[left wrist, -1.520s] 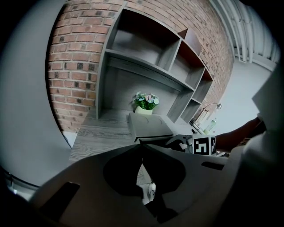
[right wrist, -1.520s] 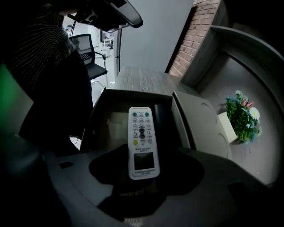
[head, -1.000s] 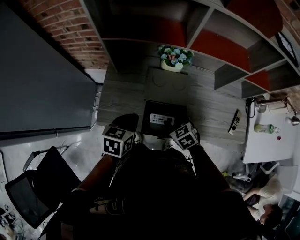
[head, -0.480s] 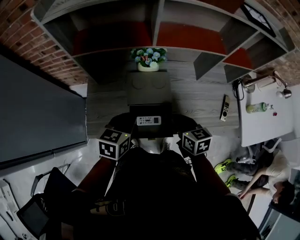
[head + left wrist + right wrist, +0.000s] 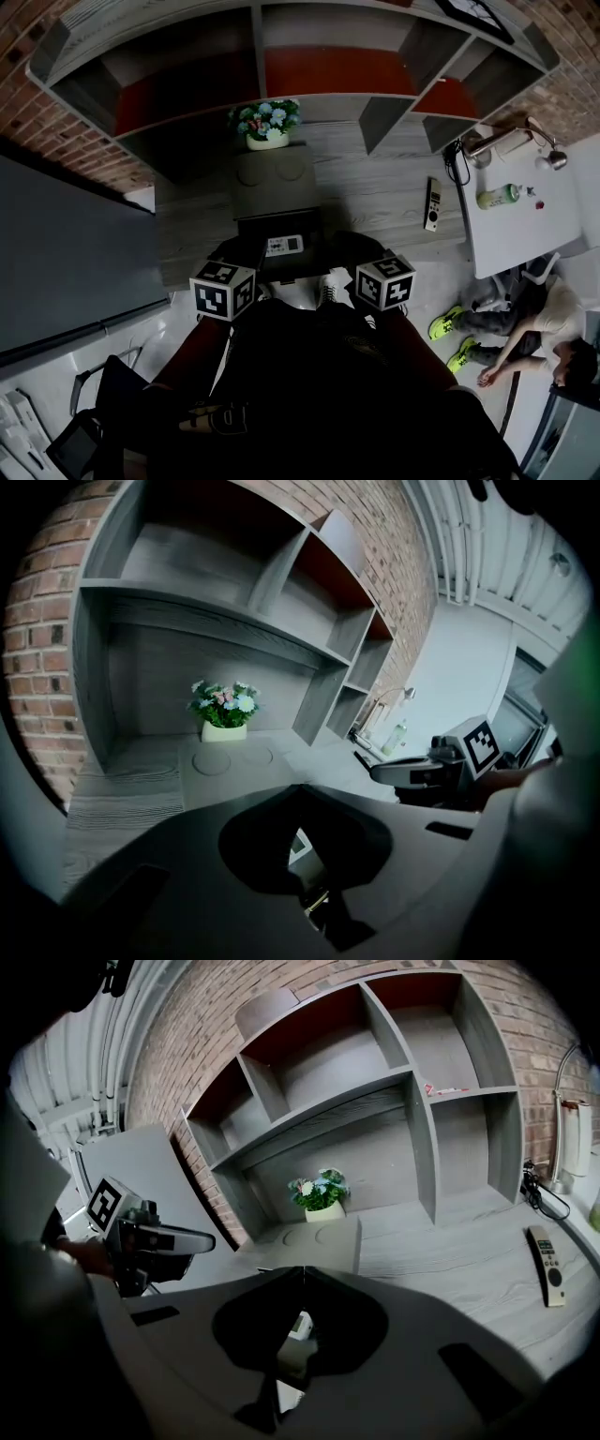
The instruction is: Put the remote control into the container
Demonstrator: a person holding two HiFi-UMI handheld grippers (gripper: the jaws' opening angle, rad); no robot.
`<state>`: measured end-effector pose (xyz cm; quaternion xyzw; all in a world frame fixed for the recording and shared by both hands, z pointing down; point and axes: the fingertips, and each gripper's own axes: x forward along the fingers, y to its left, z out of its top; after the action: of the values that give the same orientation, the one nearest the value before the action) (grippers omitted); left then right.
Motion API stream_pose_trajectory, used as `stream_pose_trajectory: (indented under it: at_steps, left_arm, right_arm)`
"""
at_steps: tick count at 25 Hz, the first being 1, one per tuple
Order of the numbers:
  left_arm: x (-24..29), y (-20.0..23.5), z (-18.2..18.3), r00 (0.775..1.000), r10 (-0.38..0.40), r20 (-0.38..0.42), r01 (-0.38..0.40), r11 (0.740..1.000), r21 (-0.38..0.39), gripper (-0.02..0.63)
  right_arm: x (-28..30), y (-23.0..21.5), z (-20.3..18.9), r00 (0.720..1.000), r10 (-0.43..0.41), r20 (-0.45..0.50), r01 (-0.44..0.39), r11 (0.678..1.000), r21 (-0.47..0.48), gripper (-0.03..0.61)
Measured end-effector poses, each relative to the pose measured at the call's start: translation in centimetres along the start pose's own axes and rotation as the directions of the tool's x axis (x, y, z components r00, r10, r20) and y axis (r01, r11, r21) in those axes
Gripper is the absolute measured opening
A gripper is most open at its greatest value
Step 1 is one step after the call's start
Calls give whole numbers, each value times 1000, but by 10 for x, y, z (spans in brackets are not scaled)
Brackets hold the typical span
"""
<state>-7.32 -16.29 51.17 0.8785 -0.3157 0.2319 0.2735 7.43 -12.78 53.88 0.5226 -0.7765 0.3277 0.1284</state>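
A white remote control (image 5: 283, 246) lies inside the dark open container (image 5: 253, 225) at the desk's front edge. In both gripper views a bit of that remote (image 5: 298, 844) (image 5: 300, 1324) shows through the gap behind the jaws. My left gripper (image 5: 242, 255) (image 5: 300, 787) hangs just left of the container, jaws shut to a point, holding nothing. On the container's right side my right gripper (image 5: 354, 248) (image 5: 302, 1268) is also shut and empty. A second, slim remote (image 5: 432, 203) (image 5: 547, 1277) rests on the desk farther right.
A grey lid (image 5: 275, 180) with two round marks lies behind the container, and a flower pot (image 5: 265, 122) behind that, under the shelves. A white table (image 5: 525, 244) with a green bottle (image 5: 495, 196) stands right. A person (image 5: 534, 328) sits on the floor there.
The head view has swung, so the desk now sits higher in the picture. Both grippers have drawn back from the container toward my body. The white remote stays in the container.
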Motion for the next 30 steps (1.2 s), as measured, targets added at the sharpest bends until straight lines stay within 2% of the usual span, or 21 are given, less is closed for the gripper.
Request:
stream_pose_trajectory:
  at_steps: [2,7,11,14,17,26,27,30]
  left_arm:
    - [7,-6,-6,999,9,-39,-7,999,37,6]
    - [28,-32,-21,988,-30,-154,47,993,105,7]
    - [45,-46,-22,986,-24,-163,41,993,107,6]
    - [59,-63,-15,989,-25,-144,41,993,107,7]
    - [72,-79,-8,992,-26,-125,39,994,102,7]
    - [83,-85,-7,990,75,-119,-65,994,84,6]
    - [82,-84,-7,989,87,-117,-78,994,79,6]
    - [81,-84,-9,985,112,-128,-105,993,60,6]
  right_arm:
    - [-5,-9,0,1000,-14,7,14,1000,2,9]
    - [-15,-46,-5,998,-61,9,60,997,41,9]
    - [-33,-100,-17,988,-154,-9,155,985,79,9]
    - [-56,-151,-19,966,-260,-5,259,960,110,9]
    - [-77,-204,-20,931,-365,2,363,926,106,9]
    - [-93,-317,-27,859,-512,27,509,858,70,13]
    - [-92,-328,-30,850,-526,24,524,849,58,22]
    - [-88,-353,-34,836,-549,0,549,835,42,123]
